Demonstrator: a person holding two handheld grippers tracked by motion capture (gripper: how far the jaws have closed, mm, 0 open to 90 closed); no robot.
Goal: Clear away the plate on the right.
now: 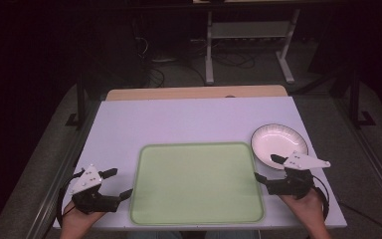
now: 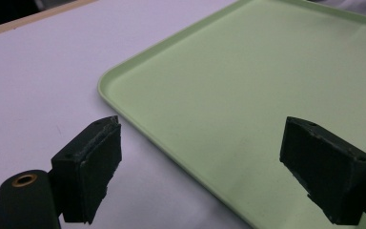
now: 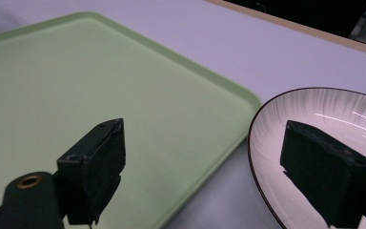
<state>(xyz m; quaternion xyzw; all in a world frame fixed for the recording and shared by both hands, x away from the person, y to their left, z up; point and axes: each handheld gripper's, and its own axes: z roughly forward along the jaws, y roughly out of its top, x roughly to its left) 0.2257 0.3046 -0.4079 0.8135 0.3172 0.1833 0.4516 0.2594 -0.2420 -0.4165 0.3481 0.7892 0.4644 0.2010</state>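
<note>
Gaping wide, both black grippers (image 1: 115,183) (image 1: 267,168) flank a smooth rounded-corner green tray (image 1: 197,183) beside a glossy round plate (image 1: 273,139).

A tray (image 1: 197,183) lies flat near the front edge of the tabletop (image 1: 179,119), about midway across. A plate (image 1: 273,139) sits just off the tray's far right corner, close beside its rim. The left tongs (image 1: 121,183) hang by the tray's left edge, well apart from the plate. The right tongs (image 1: 267,167) straddle the plate's near rim, between tray and plate.
</note>
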